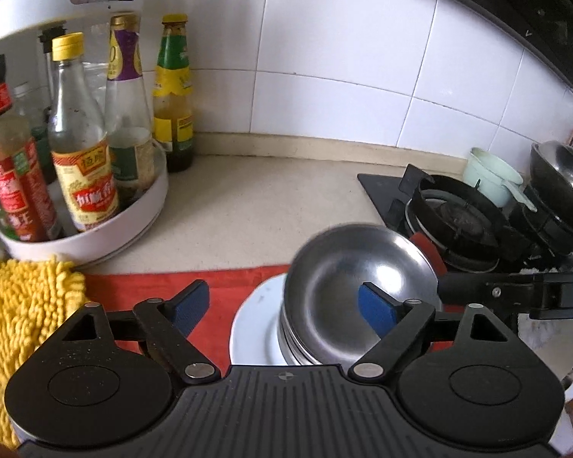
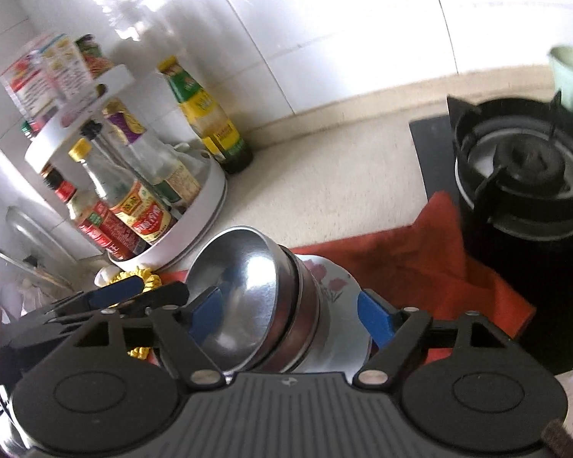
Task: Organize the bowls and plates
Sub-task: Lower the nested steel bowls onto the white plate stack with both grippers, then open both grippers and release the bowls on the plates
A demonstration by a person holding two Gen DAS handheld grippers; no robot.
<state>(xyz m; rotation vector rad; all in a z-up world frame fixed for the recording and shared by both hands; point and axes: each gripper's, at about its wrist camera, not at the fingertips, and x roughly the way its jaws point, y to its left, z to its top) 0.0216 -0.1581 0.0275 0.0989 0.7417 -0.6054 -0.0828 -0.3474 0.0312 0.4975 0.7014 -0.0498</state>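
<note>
On the red cloth (image 1: 141, 286) beside the stove burner (image 1: 454, 210), a stack of steel bowls (image 1: 347, 278) is being seen resting on a white plate (image 1: 252, 324), whose near edge is being cut off by the left gripper (image 1: 282, 309). Both that gripper and the right gripper (image 2: 290, 316) are being held spread, nothing pinched. Beyond them, bottles (image 1: 84, 145) in a white rack (image 1: 95, 236) are being partly hidden, the right view blurred.
</note>
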